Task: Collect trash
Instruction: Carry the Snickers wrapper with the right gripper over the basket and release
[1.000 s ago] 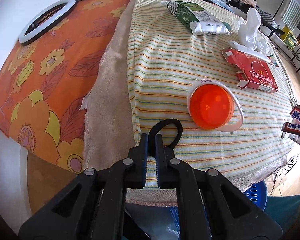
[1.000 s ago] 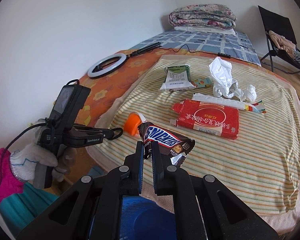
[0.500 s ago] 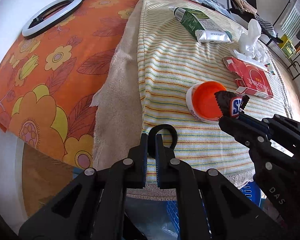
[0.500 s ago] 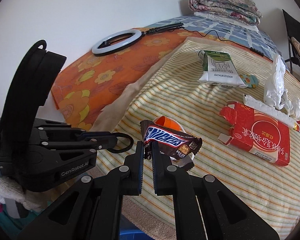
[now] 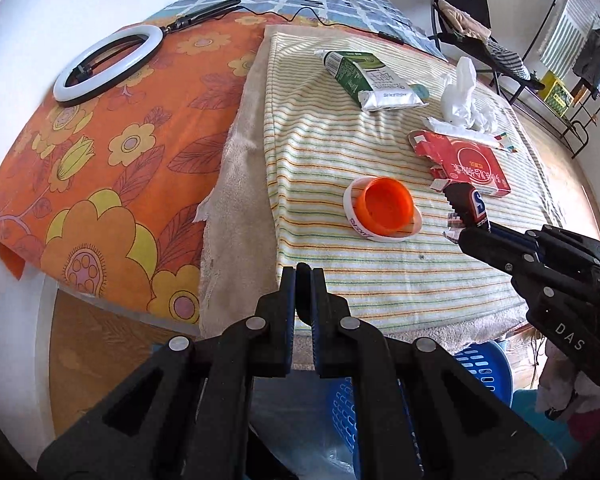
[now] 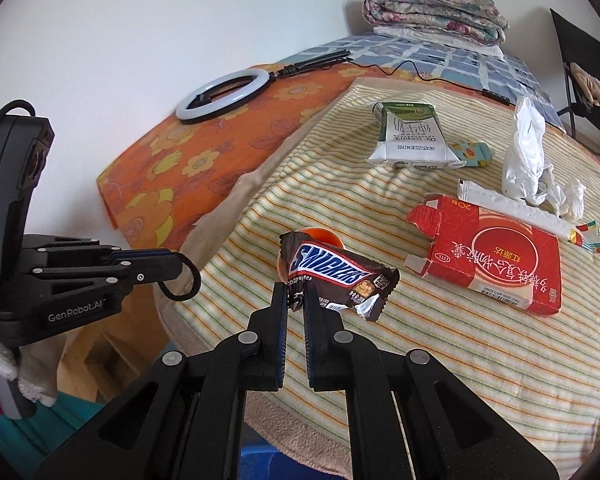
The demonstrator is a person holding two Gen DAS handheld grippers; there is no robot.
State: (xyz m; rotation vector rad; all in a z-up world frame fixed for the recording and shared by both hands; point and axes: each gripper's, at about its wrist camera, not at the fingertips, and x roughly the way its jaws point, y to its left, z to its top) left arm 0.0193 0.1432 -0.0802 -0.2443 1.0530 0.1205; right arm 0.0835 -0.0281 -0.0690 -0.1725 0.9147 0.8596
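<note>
Right gripper is clamped on the lower edge of a Snickers wrapper, which hangs clear above the striped towel near the front edge of the bed. Left gripper has its jaws closed; in the right wrist view a thin black loop hangs from its tip, apparently pinched between the fingers, though in the left wrist view the loop cannot be made out, so the hold is probable rather than confirmed. The blue basket sits on the floor below the towel's front edge, partly hidden behind both grippers. Step in hand, by judgement: carry the wrapper off the bed and drop it in the basket. To do this well, keep the grip firm, since only a narrow margin of foil is held and the wrapper is light; bring it over the basket opening before parting the jaws, and release low so it cannot drift aside. Keep the two grippers apart, as they stand near each other. Remaining on the towel: orange cup, red carton, milk carton, crumpled tissue
</note>
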